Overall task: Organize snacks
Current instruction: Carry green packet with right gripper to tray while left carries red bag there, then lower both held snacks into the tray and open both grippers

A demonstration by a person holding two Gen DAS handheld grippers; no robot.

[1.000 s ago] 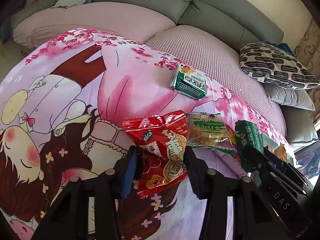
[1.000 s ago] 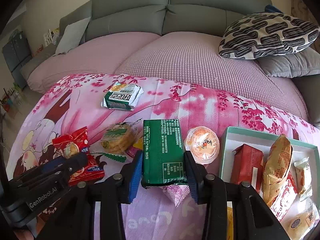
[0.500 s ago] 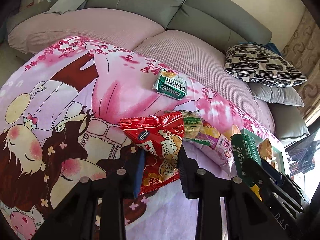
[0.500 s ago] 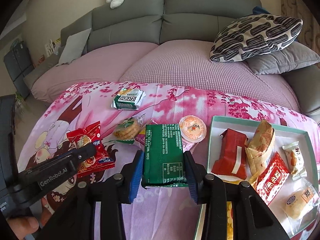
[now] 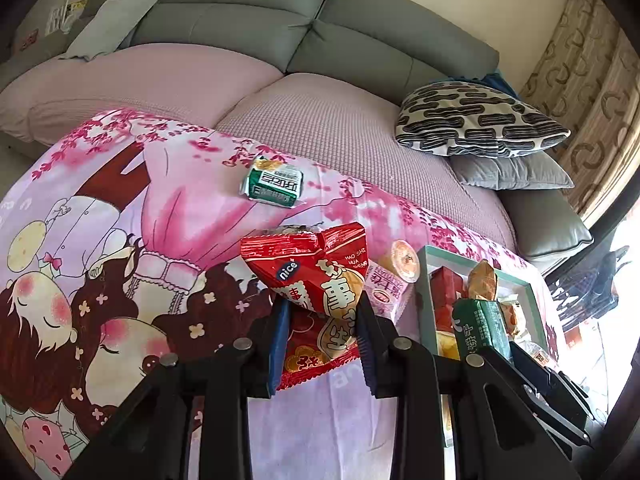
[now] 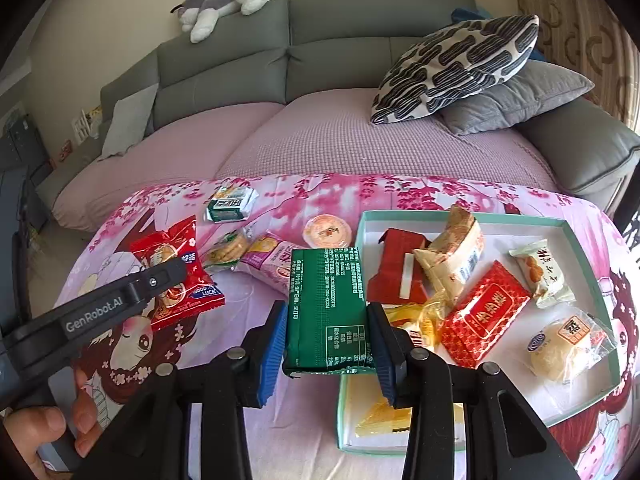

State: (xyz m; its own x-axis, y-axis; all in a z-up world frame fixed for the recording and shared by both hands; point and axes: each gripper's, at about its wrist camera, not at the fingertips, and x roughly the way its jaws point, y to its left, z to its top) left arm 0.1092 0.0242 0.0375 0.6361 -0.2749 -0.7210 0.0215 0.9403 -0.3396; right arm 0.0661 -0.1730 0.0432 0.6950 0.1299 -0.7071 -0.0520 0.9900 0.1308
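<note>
Left claw: the left gripper (image 5: pixel 320 332) is clamped on a crinkly red foil snack bag with white lettering (image 5: pixel 316 280), pinched across its lower half; the puffed upper half stands free above the fingertips.
Right claw: the right gripper (image 6: pixel 328 332) is clamped on a flat dark-green foil biscuit packet printed with white text (image 6: pixel 326 304), gripped by its long edges near the torn-looking bottom seam.
Destination: the shallow white cardboard box with a mint-green rim (image 6: pixel 576 236) lies ahead and to the right of the right claw, already holding several wrapped snacks; the green packet hangs just over its near-left corner.
Left behind: ahead of the claws on the pink cartoon-print blanket (image 6: pixel 304 188) lie a small green-and-white wrapped packet (image 6: pixel 230 206), a clear-wrapped round cracker pack (image 6: pixel 226 254), a pink sachet (image 6: pixel 272 260) and a round orange-lidded jelly cup (image 6: pixel 326 232).
Slip risk: the red bag is slick and air-filled; squeezed low, it could slide out or twist as it travels.
Crowding risk: the box is nearly full near the right claw, so a drop there may land on other snacks and slide over the rim.
Collision risk: both claws head for the same box from close quarters; the tools may knock together.
Surface risk: the soft blanket lets the box tilt if pressed.
</note>
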